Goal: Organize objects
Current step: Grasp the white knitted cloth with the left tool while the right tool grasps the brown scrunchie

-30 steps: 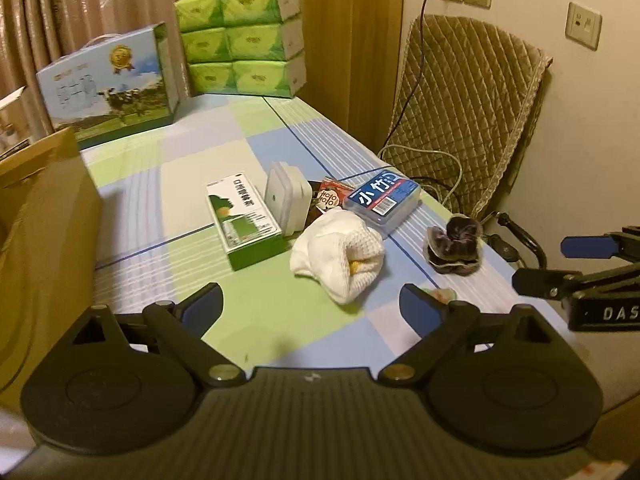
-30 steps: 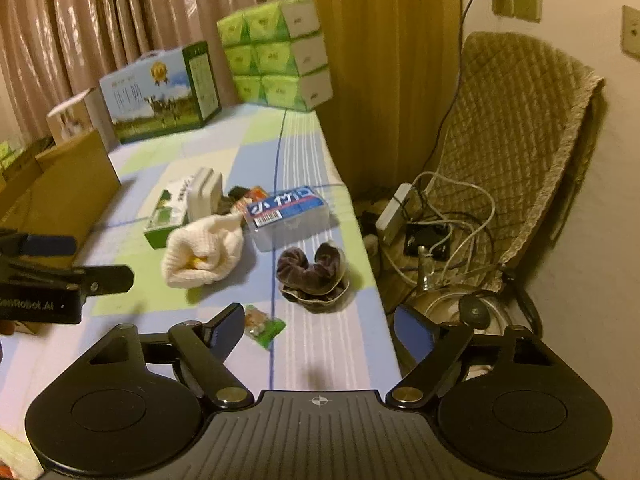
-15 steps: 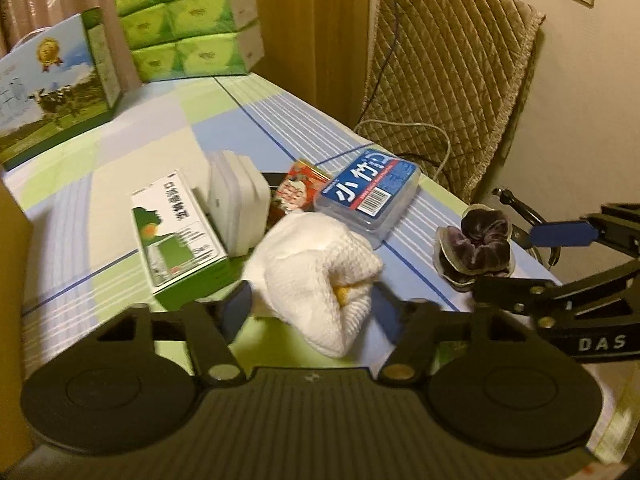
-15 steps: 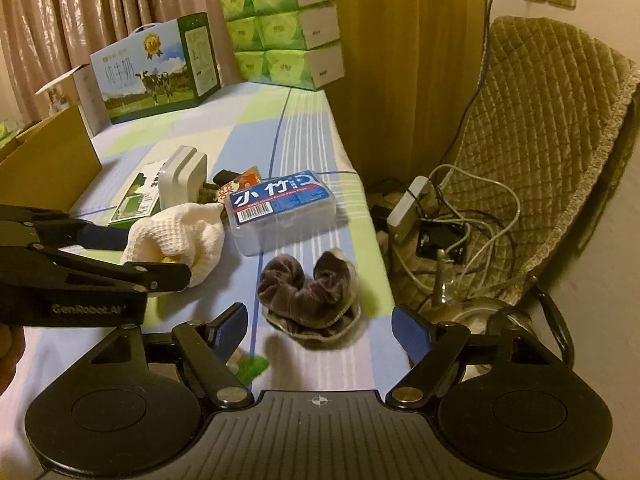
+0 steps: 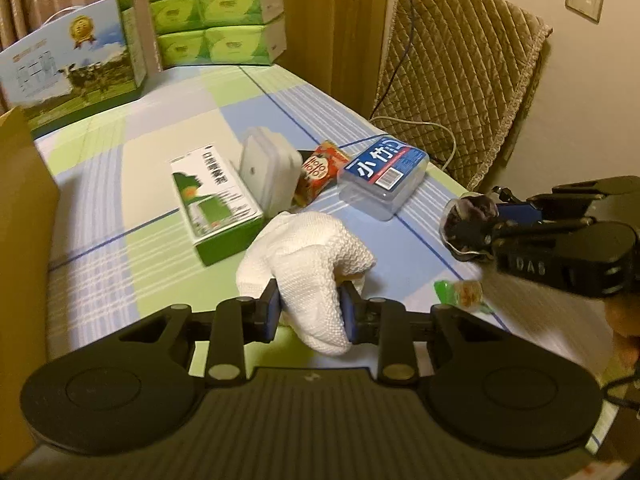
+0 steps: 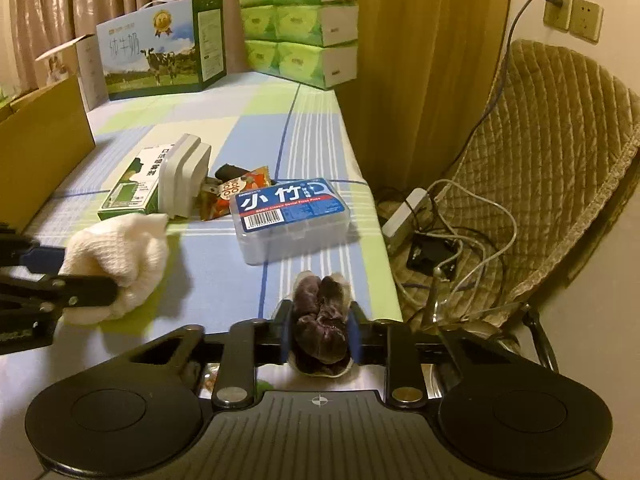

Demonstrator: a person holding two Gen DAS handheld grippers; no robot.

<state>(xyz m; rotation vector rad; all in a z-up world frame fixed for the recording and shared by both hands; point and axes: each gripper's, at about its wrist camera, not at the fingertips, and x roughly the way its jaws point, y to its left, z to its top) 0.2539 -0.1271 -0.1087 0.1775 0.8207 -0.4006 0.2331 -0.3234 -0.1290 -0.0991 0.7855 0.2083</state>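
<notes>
Checked cloth in blue, green and cream covers the surface (image 5: 132,184), which carries everything in view. A brown cardboard box (image 5: 24,248) stands open at its left edge, nearest the left gripper (image 5: 310,312). That box looks the likeliest place for loose things, though nothing confirms it.

At the far end stand a milk carton (image 6: 160,46) and stacked green tissue packs (image 6: 300,20). Mid-surface lie a green box (image 5: 214,200), a white case (image 5: 266,172) on edge against it, a red snack packet (image 5: 320,170) and a clear floss-pick box (image 6: 292,220).

The left gripper's fingers (image 5: 270,308) have just been closing and now clamp a white knitted cloth (image 5: 308,264) by its near end. The bundle's long axis runs away from the fingers, toward the green box.

The right gripper (image 6: 320,334) has just been closing too, and its fingers (image 6: 354,332) pinch a dark purple scrunchie (image 6: 320,320) at the surface's right edge. The scrunchie stands lengthwise between them.

A small green sweet wrapper (image 5: 460,294) lies loose between the two grippers.

The cloth sits far closer to the cardboard box than the scrunchie, so the left hand has the shorter carry.
</notes>
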